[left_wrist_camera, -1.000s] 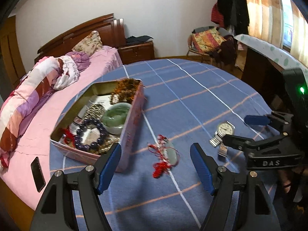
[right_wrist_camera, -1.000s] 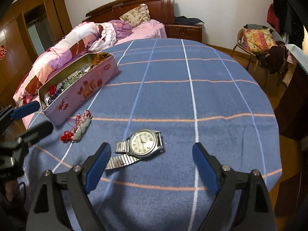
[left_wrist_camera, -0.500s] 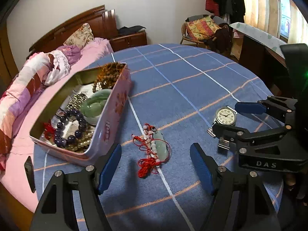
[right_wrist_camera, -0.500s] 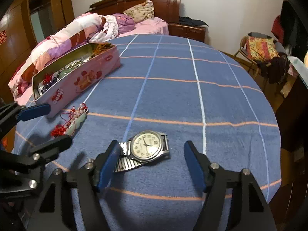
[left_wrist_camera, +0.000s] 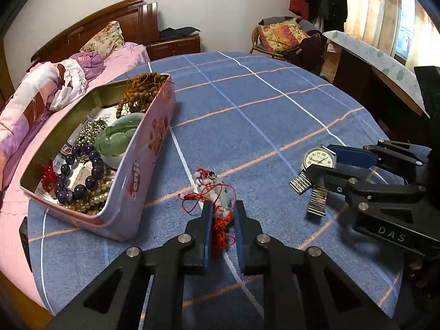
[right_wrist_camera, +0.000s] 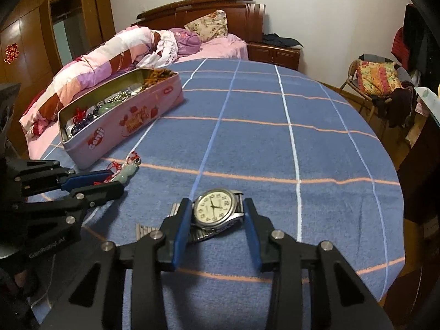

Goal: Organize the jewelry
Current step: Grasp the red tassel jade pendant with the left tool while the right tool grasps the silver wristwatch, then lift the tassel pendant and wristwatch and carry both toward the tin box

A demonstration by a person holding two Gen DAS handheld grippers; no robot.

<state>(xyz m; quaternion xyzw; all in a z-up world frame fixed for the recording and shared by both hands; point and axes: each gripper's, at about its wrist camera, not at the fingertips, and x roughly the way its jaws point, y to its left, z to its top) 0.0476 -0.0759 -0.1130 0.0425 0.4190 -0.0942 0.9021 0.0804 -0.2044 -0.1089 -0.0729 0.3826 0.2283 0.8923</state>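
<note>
Both grippers closing on jewelry lying on the blue checked cloth (left_wrist_camera: 275, 115).

Left gripper (left_wrist_camera: 222, 214) is clamping the red-corded jade charm (left_wrist_camera: 220, 200), jaws just closing in. Right gripper (right_wrist_camera: 217, 214) is closing around the wristwatch (right_wrist_camera: 216, 210); pad contact unclear. Pink tin (left_wrist_camera: 154, 148), holding beads, is sitting just left of the charm.

Two close, downward wrist views, shared tablecloth (left_wrist_camera: 247, 104).
</note>
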